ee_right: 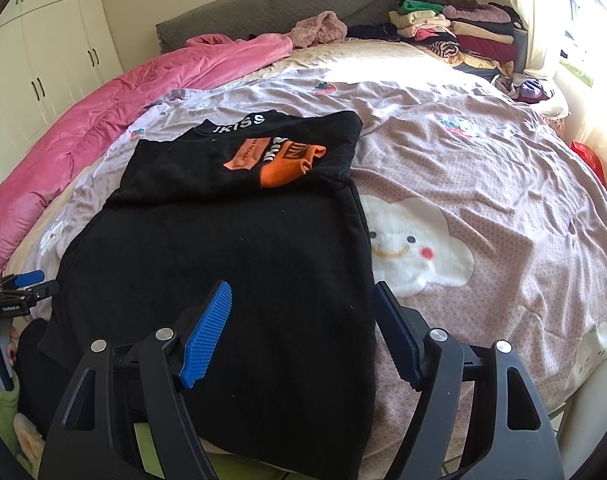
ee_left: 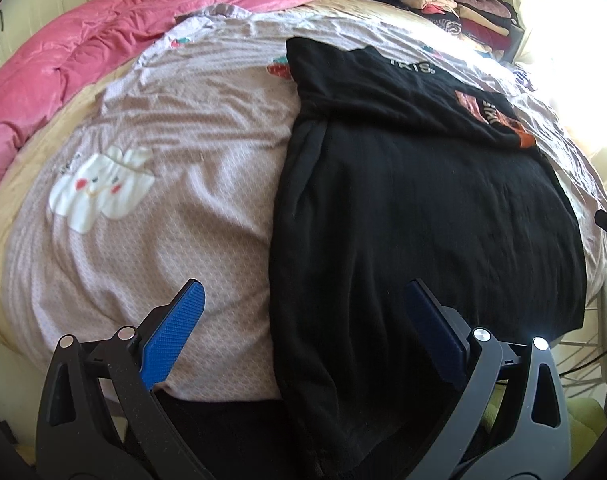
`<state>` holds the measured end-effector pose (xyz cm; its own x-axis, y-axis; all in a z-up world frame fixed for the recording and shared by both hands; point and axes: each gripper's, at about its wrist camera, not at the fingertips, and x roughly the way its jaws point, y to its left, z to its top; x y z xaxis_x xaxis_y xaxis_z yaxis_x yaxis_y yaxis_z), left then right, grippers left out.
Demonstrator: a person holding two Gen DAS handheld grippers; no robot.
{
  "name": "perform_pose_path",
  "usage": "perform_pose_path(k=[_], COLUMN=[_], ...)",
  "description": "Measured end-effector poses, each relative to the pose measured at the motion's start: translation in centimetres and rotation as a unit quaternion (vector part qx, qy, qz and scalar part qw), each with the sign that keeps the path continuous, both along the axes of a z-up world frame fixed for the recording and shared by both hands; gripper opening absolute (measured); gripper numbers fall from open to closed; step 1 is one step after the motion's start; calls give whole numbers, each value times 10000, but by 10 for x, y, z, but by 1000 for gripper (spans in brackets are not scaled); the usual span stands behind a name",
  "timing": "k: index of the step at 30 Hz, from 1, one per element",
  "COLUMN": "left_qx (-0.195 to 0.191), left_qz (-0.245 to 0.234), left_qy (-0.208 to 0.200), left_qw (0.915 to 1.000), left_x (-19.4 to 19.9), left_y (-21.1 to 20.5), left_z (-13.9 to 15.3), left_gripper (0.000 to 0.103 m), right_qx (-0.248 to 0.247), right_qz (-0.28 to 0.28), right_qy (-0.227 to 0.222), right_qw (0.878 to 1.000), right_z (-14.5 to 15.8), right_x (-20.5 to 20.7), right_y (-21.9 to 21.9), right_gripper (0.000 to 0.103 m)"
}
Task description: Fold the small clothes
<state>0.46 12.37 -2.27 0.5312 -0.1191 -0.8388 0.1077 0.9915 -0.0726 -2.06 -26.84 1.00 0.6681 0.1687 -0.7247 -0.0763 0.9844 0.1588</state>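
We find the black sweatshirt point(ee_right: 223, 248) lying flat on the bed, sleeves folded across, one orange cuff point(ee_right: 291, 168) showing uppermost.

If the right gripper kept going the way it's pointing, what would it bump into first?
Most likely the black sweater lying on the bed; the right gripper, jaws open, aims down over its right edge. Depth is unclear.

- One black top point(ee_right: 223, 248)
- One pink quilt point(ee_right: 115, 108)
- One sheet point(ee_right: 483, 168)
- Two grippers: left gripper point(ee_left: 303, 312), right gripper point(ee_right: 303, 312)
- One clothes stack point(ee_right: 455, 36)
- Two white cloud patches, one smiling point(ee_right: 415, 248)
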Motion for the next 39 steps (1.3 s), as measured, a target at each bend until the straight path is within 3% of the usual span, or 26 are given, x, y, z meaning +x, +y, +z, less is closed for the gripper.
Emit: perform_pose_path(k=[12,15,19,23,32,34,36,37,39], left_qx=[-330,-477,-551,-589,-716,-709,-703,-782,-873], left_qz=[9,28,56,97,126,122,83,23,-37], left_qy=[125,166,204,181,219,237,232,215,154], left_qw=[9994,9987,9983,9981,9971,9971,9972,9967,9961], left_x=[-11,-13,-13,-13,-14,-13,-13,-14,-16], left_y=[5,8,10,12,18,18,15,14,12], left_z=[-15,-19,-21,-21,-22,-23,-23,-21,-18], left_gripper=[92,82,60,38,33,33,23,7,3], right_qx=[23,-11,45,178,187,188,199,204,258], right_qz=[35,98,134,218,78,212,296,347,378], right_qy=[282,334,397,525,689,690,684,669,611], right_qw=[9996,9994,9991,9982,9974,9972,9970,9969,9971], right_z=[-24,-31,-36,-43,-56,-56,-57,-57,-54], right_x=[-18,-23,-24,-22,-20,-21,-20,-20,-19], right_y=[-15,-13,-14,-16,-24,-20,-17,-15,-15], right_gripper=[71,71,69,46,44,35,21,15,7])
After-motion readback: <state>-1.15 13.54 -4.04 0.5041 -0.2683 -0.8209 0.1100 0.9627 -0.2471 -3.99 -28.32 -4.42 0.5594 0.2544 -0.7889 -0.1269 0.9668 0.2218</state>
